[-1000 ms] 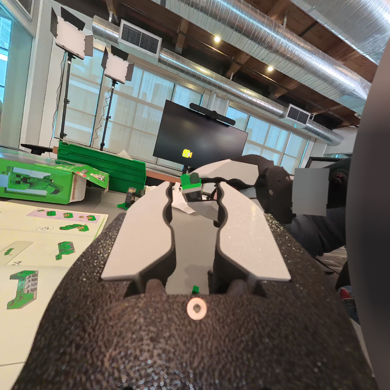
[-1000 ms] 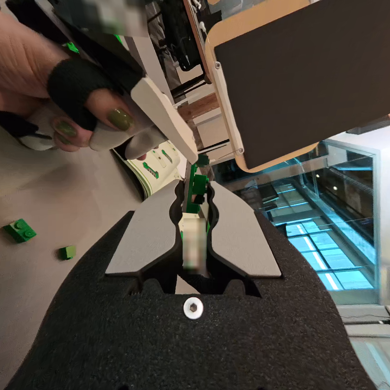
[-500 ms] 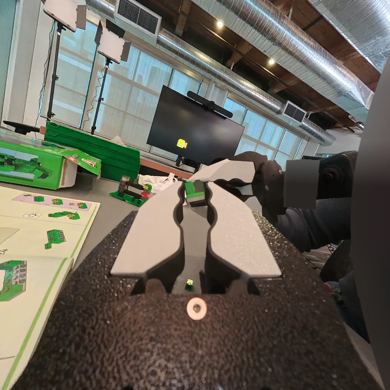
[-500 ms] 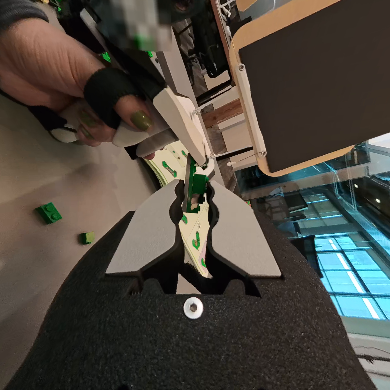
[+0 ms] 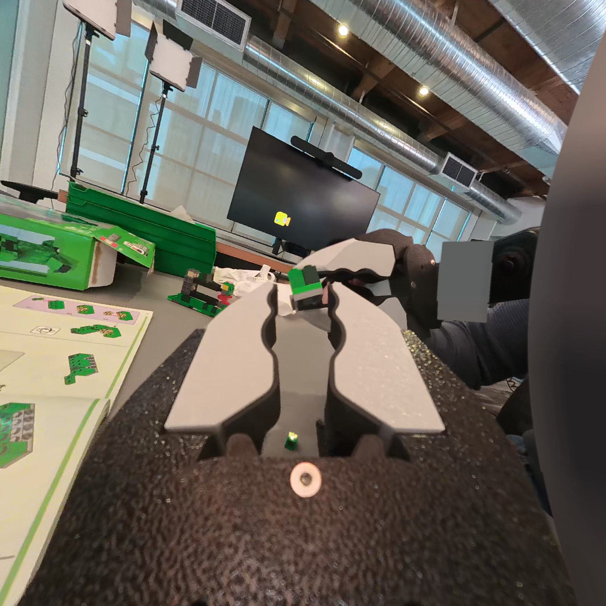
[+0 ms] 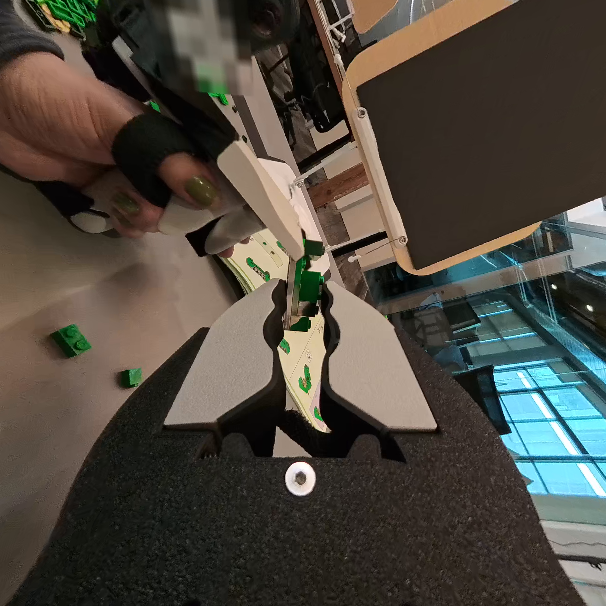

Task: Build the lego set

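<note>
A small lego assembly [image 6: 303, 295] of green, grey and black bricks is clamped between the fingertips of my right gripper [image 6: 301, 288], which is shut on it and holds it in the air. In the left wrist view the same assembly [image 5: 306, 288] sits between the tips of my left gripper [image 5: 300, 292]. The left jaws stand partly open, with a gap on the assembly's left side. The right gripper's fingers [image 5: 354, 259] reach in from the right. In the right wrist view a left finger [image 6: 262, 196] ends beside the assembly's top green brick [image 6: 313, 247].
An open instruction booklet [image 5: 65, 344] lies at the left on the grey table [image 5: 164, 295]. Behind it are a green set box [image 5: 49, 259], green crates [image 5: 147, 229] and a partial build [image 5: 203, 292]. Two loose green bricks [image 6: 70, 339] [image 6: 131, 377] lie on the table. The grippers are tip to tip, or close to it.
The left jaws narrowed around the assembly half a second ago and have widened again. The right gripper has stayed shut on the assembly while both grippers shifted slightly.
</note>
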A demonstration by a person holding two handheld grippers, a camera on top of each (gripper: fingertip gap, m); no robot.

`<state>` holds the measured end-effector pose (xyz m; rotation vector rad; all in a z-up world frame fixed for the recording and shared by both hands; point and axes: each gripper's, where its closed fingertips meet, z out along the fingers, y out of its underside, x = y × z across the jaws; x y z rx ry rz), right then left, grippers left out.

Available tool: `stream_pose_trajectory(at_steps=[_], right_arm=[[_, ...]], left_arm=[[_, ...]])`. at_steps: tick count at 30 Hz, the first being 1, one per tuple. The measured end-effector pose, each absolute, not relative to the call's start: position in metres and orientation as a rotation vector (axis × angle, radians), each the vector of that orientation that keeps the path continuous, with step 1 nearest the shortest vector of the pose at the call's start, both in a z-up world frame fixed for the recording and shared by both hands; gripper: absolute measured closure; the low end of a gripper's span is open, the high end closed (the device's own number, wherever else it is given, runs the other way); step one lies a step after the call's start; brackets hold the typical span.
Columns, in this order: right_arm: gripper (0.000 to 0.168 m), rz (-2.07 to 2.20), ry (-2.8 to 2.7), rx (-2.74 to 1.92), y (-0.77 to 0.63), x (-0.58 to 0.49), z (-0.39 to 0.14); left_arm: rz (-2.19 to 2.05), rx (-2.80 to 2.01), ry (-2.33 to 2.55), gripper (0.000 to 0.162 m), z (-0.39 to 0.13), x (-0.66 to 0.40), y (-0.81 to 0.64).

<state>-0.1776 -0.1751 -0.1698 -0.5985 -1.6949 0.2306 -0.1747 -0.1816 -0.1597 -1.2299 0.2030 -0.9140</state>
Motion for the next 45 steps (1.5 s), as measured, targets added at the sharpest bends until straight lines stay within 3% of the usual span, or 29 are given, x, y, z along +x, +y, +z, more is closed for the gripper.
stream_pose_trajectory(at_steps=[5, 45], right_arm=[[0.148, 0.235, -1.708, -0.604, -0.1742, -0.1782, -0.1723], [0.147, 0.056, -1.745, -0.595, -0.1719, -0.1747, -0.1736]], left_arm=[[-0.906, -1.243, 0.201, 0.144, -0.161, -0.1734, -0.1808], [-0.938, -1.258, 0.215, 0.146, -0.1624, -0.1701, -0.1819]])
